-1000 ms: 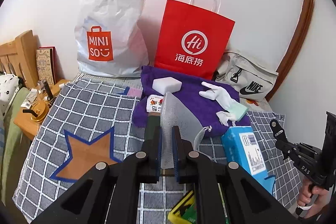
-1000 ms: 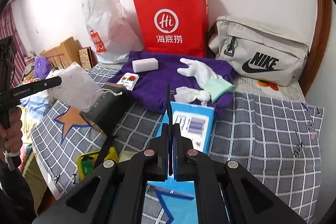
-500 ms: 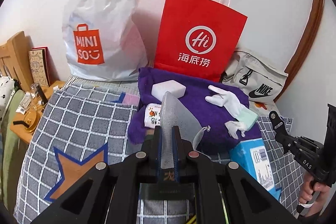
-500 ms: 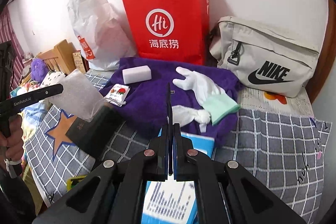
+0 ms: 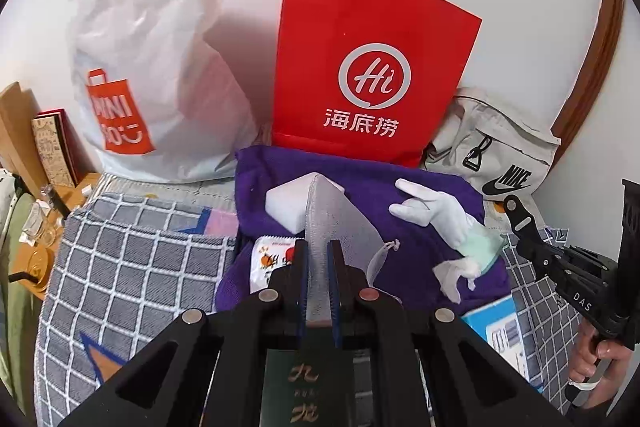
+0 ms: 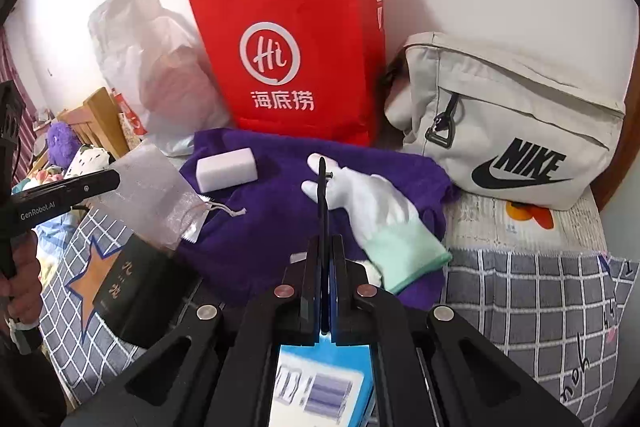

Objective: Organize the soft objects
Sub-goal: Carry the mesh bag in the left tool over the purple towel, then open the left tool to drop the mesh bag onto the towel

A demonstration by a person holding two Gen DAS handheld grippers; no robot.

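Note:
My left gripper (image 5: 318, 267) is shut on a grey mesh drawstring pouch (image 5: 336, 215) and holds it in the air over the near edge of a purple towel (image 5: 360, 179); the pouch also shows in the right wrist view (image 6: 152, 191). On the towel lie a white sponge block (image 6: 226, 169), a white glove with a mint cuff (image 6: 376, 211) and a small printed packet (image 5: 272, 259). My right gripper (image 6: 325, 267) is shut on a thin black flat object (image 6: 322, 187), just above the glove.
A red paper bag (image 5: 372, 75), a white Miniso plastic bag (image 5: 148, 67) and a beige Nike bag (image 6: 516, 131) stand against the wall. A dark green box (image 6: 136, 287) and a blue box (image 6: 320, 387) lie on the checked blanket (image 5: 132, 267).
Both grippers have moved forward towards the purple towel. My left gripper carried the mesh pouch up and forward, over the towel's near edge. My right gripper now reaches over the glove.

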